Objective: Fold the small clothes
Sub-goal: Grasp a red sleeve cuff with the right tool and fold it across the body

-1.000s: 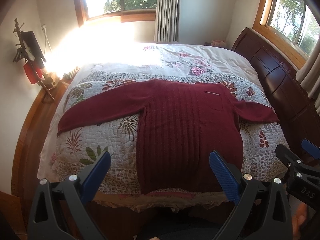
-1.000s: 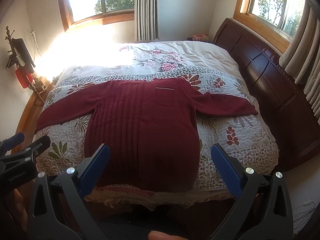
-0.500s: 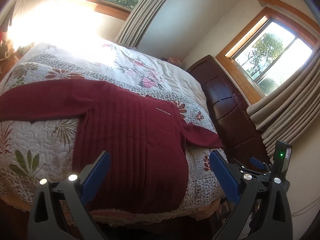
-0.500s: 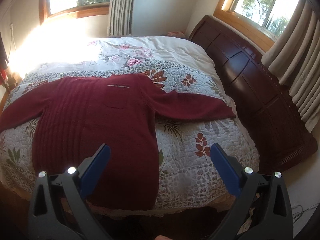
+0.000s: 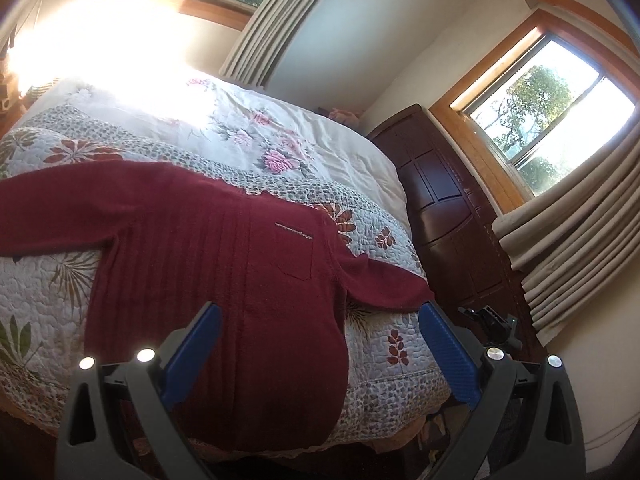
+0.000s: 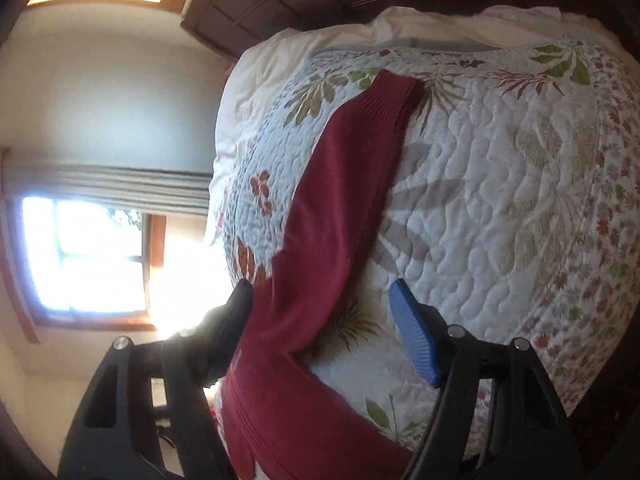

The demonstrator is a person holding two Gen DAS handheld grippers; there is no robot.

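Since earlier frame we swung right gripper over sweater sleeve. Both grippers, left gripper included, gape wide, holding nothing. Sweater flat on quilt. Soft, limp knit; we'd pinch cuff.

Light source: daylight through the windows; strong and warm
Glare: far-left bed washed white in the left wrist view; window blown out in the right wrist view
Shadows: dim under the bed's near edge
Blur: right wrist view soft, smeared
Distortion: fisheye bending; dark corners
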